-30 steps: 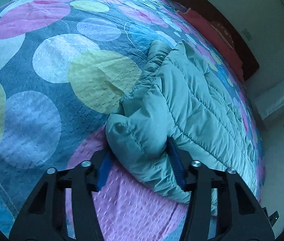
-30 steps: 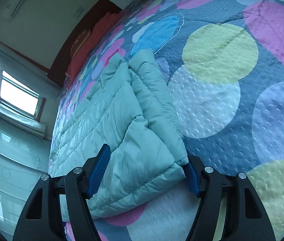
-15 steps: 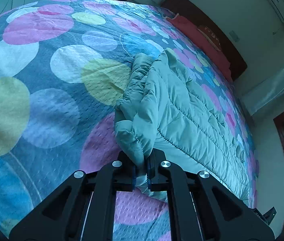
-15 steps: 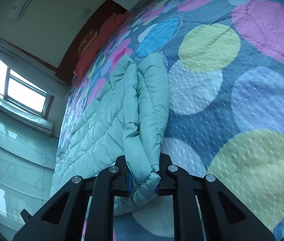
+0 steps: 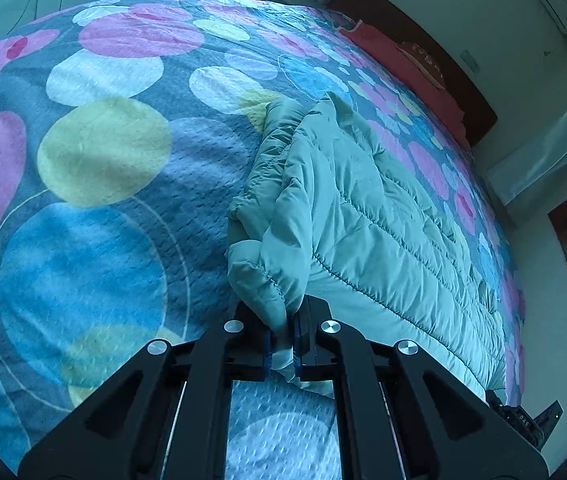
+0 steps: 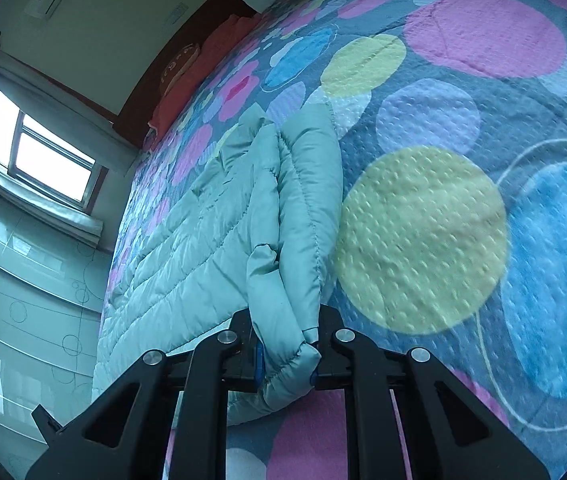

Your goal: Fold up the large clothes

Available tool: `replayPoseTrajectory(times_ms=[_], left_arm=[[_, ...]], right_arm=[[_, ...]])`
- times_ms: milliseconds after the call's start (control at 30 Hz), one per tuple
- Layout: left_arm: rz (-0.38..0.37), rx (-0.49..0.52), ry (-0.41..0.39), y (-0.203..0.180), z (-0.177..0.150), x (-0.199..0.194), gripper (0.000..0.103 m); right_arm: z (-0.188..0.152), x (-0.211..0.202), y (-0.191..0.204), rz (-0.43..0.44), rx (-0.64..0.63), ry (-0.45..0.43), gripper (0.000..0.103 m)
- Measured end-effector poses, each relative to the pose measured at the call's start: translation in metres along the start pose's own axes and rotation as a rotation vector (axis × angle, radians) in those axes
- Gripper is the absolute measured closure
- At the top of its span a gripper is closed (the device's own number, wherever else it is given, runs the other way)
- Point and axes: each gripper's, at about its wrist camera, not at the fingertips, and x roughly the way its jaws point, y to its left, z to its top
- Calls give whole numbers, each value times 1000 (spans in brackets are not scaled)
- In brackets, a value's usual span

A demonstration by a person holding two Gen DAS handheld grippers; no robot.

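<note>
A pale green quilted puffer jacket (image 5: pixel 363 216) lies on the bed, stretching away toward the far right in the left wrist view. My left gripper (image 5: pixel 282 350) is shut on a bunched edge of the jacket, which rises in a puffy fold just ahead of the jaws. In the right wrist view the same jacket (image 6: pixel 211 232) runs off to the left. The right gripper (image 6: pixel 286 364) is shut on another thick corner of it, with padding bulging out between and below the fingers. Both pinched edges are lifted off the bedspread.
The bedspread (image 5: pixel 95 184) is blue-grey with large pink, yellow and blue circles. A red pillow (image 5: pixel 403 68) and a dark wooden headboard (image 5: pixel 443 76) sit at the far end. A window (image 6: pixel 39 152) and glossy cabinet doors (image 6: pixel 23 300) lie to the left in the right wrist view.
Both grippers went from open around the jacket's edge to shut on it. Since then both have drawn the pinched edges across the bed and slightly upward, bunching the jacket.
</note>
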Motion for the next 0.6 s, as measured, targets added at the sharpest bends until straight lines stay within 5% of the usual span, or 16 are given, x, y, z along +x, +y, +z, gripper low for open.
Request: replayPoseTrajectory(times_ms=[600], left_arm=[[-2,0,3,25,-38,-35,96]], right_arm=[[-22,-19,-14,9,1,23,88]])
